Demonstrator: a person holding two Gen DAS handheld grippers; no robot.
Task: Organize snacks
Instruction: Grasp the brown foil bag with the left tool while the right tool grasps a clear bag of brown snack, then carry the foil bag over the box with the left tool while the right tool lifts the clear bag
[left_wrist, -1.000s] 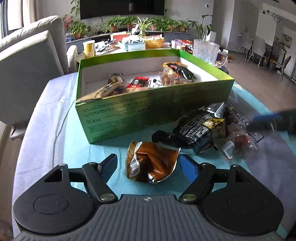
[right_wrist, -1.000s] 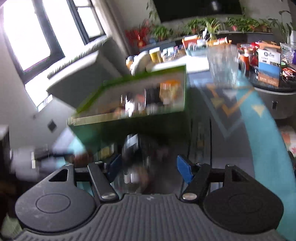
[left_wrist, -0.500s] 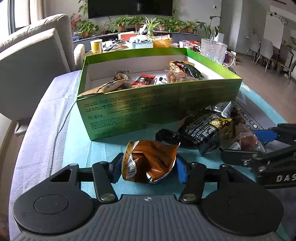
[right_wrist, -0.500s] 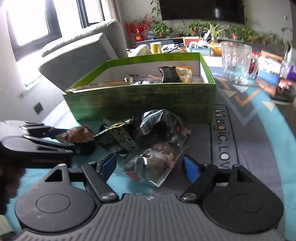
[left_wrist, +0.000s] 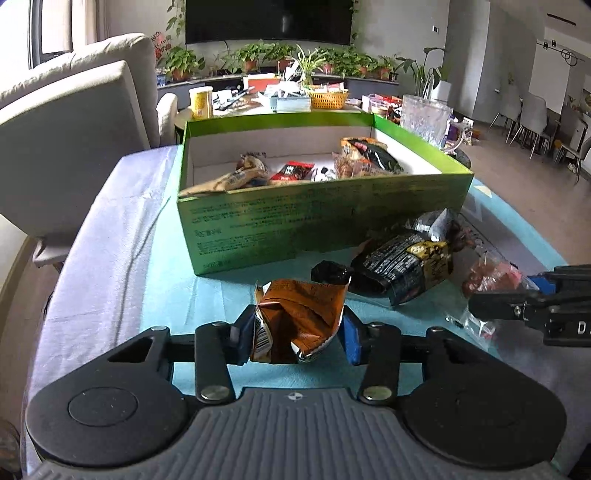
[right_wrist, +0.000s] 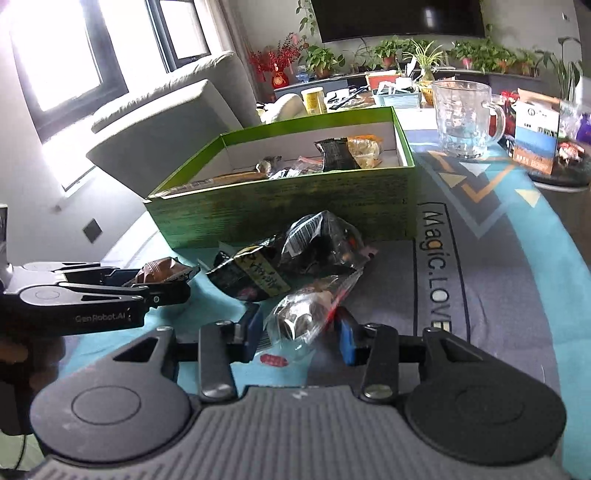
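Both grippers tilt downward over the table (left_wrist: 110, 266), side by side, fingers aimed toward the green box (left_wrist: 317, 221). The left gripper (left_wrist: 295, 332) has just been closing its jaws, and its 2 blue pads now press both sides of the brown snack packet (left_wrist: 299, 314), a crinkled foil pouch with a barcode strip on its left flap; the packet sits near the table's near edge, in front of the box's long wall. The right gripper (right_wrist: 299, 336) has its blue pads drawn in against a clear plastic snack bag (right_wrist: 306, 314), glossy and wrinkled with dark round pieces inside and a red sticker at its near end; this bag lies on the grey part of the mat, toward the table's right side. Between the 2 held items and the box's front wall lies a black snack pack (left_wrist: 402, 262) with yellow print, shiny and creased, next to another dark wrapper with a barcode (right_wrist: 317, 240). The box is printed cardboard, rectangular and open-topped with a white lining, and holds several wrappers on its floor. The table is covered by a teal and grey mat (right_wrist: 498, 277) with lettering, and pale cloth along its left edge. A ribbed glass mug (right_wrist: 465, 118) stands beyond the box's far right corner.
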